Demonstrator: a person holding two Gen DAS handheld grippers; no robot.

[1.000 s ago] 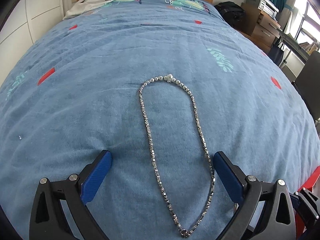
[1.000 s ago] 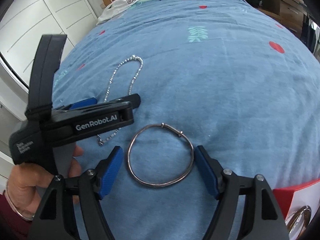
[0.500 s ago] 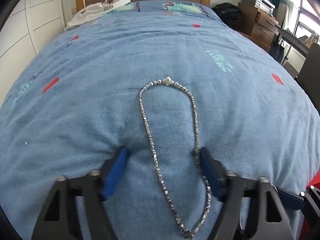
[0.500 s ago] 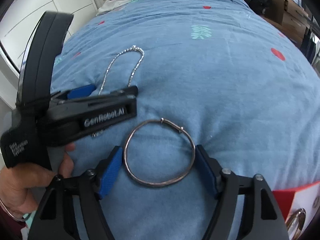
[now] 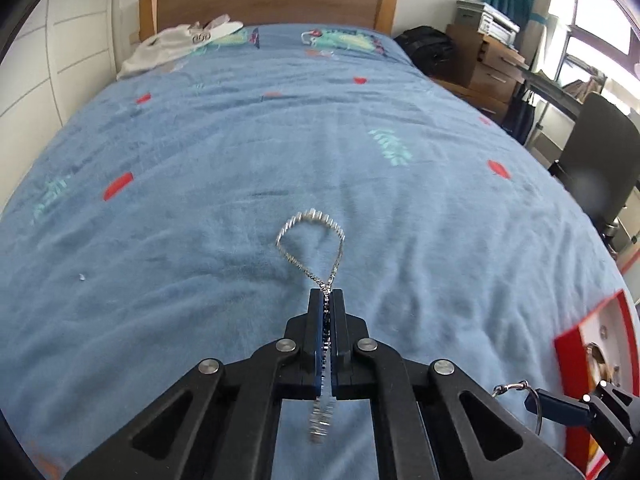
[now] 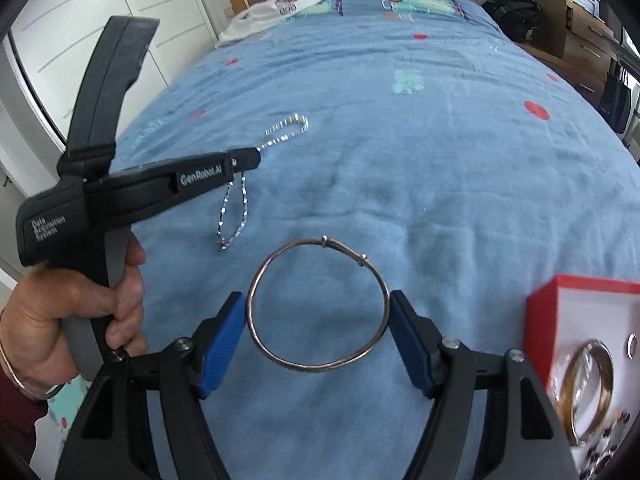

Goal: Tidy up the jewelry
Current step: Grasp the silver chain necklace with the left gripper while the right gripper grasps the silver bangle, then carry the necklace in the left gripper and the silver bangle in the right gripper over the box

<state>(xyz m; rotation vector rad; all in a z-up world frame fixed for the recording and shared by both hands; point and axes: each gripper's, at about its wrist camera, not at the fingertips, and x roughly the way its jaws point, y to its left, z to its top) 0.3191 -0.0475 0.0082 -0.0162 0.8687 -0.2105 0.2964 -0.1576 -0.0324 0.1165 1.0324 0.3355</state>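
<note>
My left gripper [image 5: 327, 294] is shut on the silver bead necklace [image 5: 312, 236] and holds it lifted off the blue bed; one loop sticks out ahead of the jaws and another hangs below them. In the right wrist view the left gripper [image 6: 256, 158] shows at the left with the necklace [image 6: 236, 216] dangling from it. My right gripper [image 6: 318, 316] holds a silver bangle [image 6: 318, 304] between its blue pads [image 6: 224, 340], which touch its two sides. A red jewelry box [image 6: 584, 320] at the lower right holds a gold bangle [image 6: 588, 388].
The blue patterned bedspread [image 5: 280, 140] fills both views. White clothing [image 5: 180, 44] lies by the wooden headboard [image 5: 264, 0]. A black bag [image 5: 432, 48], wooden drawers and a dark chair [image 5: 596, 160] stand to the right of the bed. White wardrobe doors [image 6: 80, 40] are at the left.
My left gripper has shut on the necklace and lifted it off the bed. My right gripper has closed in until its pads touch the bangle and has risen with it.
</note>
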